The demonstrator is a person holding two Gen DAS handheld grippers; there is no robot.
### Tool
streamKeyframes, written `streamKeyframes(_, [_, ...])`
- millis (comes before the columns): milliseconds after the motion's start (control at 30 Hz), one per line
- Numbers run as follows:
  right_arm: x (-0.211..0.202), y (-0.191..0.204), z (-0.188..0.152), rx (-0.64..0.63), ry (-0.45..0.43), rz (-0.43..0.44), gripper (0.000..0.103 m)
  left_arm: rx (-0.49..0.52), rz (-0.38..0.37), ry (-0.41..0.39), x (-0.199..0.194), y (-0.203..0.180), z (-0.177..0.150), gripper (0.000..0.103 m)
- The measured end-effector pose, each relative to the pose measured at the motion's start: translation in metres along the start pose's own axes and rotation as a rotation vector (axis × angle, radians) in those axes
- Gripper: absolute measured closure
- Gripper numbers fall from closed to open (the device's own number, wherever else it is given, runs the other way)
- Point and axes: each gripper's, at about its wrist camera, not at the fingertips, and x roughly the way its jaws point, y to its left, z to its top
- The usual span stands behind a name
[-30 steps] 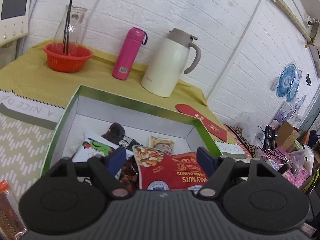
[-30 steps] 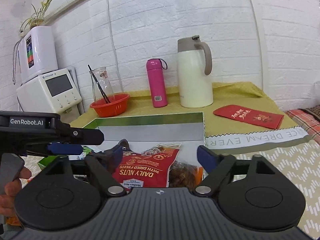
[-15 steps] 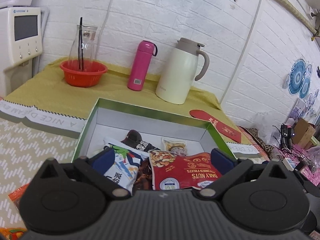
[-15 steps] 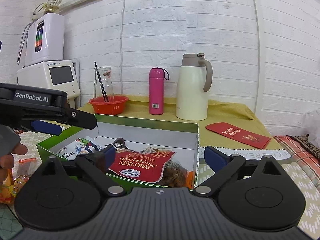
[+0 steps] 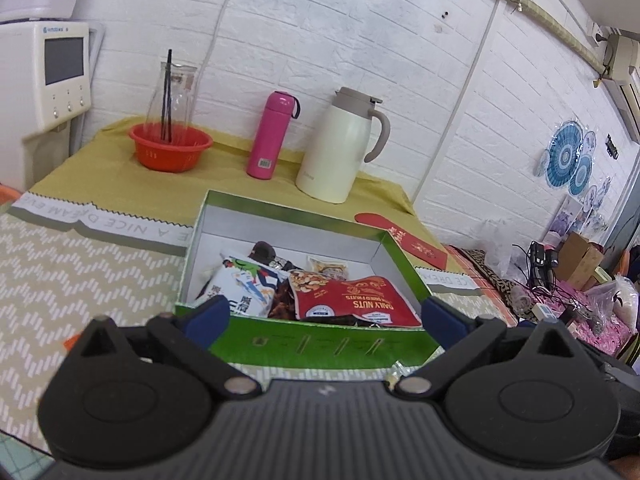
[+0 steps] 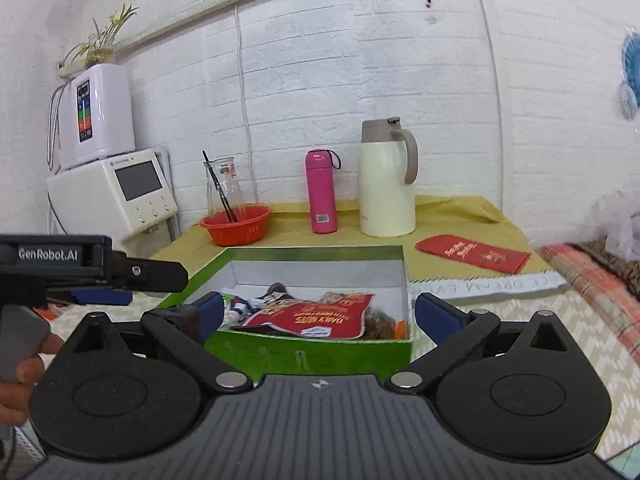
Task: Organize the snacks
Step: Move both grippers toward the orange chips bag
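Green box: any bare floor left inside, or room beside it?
Inside the green box, bare floor runs along the far wall; the near half is crowded with the nuts bag and other packets. Outside, the zigzag cloth left of it is bare, as is the yellow cloth before the orange bowl.

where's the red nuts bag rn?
In both wrist views the red nuts bag lies inside the green box, on top of the other snacks at its near right side, beside the white and blue packet.
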Motion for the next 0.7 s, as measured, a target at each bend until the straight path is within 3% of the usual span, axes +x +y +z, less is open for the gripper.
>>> streamKeyframes(133, [-0.02, 0.012, -0.007, 0.08, 0.049, 0.088, 0.0, -0.016, 0.013, -0.035, -0.035, 0.017, -0.013, 0.002])
streamKeyframes(333, [-0.025, 0.048, -0.035, -0.01, 0.066, 0.107, 0.0, -0.063, 0.071, -0.015, -0.063, 0.057, -0.038, 0.002])
streamKeyframes(467, [-0.011, 0.068, -0.052, -0.025, 0.124, 0.149, 0.0, -0.093, 0.13, 0.029, -0.063, 0.089, -0.047, 0.002])
streamKeyframes(700, [0.016, 0.103, -0.074, -0.099, 0.184, 0.211, 0.0, -0.105, 0.152, 0.058, -0.043, 0.137, -0.046, 0.002])
